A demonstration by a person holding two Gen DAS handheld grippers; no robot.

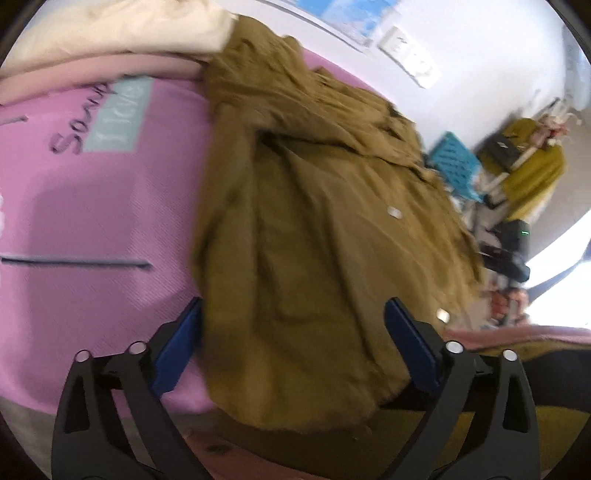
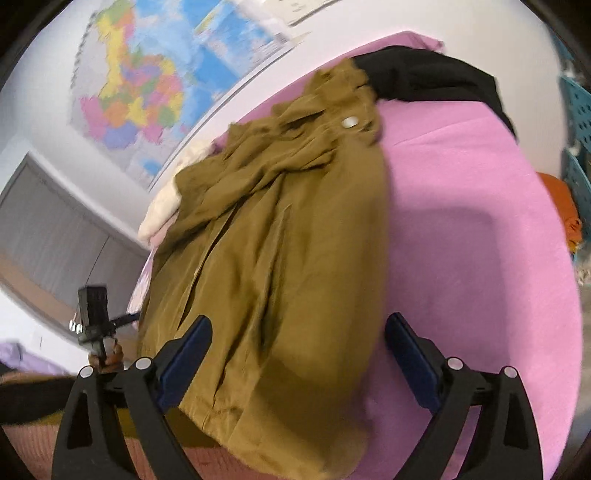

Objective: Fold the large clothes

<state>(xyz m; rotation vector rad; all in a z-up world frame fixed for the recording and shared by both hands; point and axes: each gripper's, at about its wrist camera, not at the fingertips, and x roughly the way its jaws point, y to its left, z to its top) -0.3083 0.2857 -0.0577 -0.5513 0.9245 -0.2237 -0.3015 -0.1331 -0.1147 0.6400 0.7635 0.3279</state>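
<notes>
An olive-brown jacket (image 1: pixel 314 229) with pale snap buttons lies lengthwise on a pink sheet (image 1: pixel 92 206); its collar end is bunched at the far side. My left gripper (image 1: pixel 293 310) is open over the jacket's near hem, and the cloth lies loose between its blue pads (image 1: pixel 177 354). In the right wrist view the same jacket (image 2: pixel 280 240) fills the middle. My right gripper (image 2: pixel 299 323) is open too, straddling the near hem, with its left pad (image 2: pixel 184 362) over the cloth and its right pad over the pink sheet (image 2: pixel 480 240). Neither gripper's pads press on the fabric.
A cream cloth (image 1: pixel 110 33) lies at the far left of the sheet and a black garment (image 2: pixel 424 77) at the far end. Teal baskets (image 1: pixel 456 158) and clutter stand beyond the right side. A map (image 2: pixel 140 85) hangs on the wall. A hand holds a black device (image 2: pixel 92 314) at the left.
</notes>
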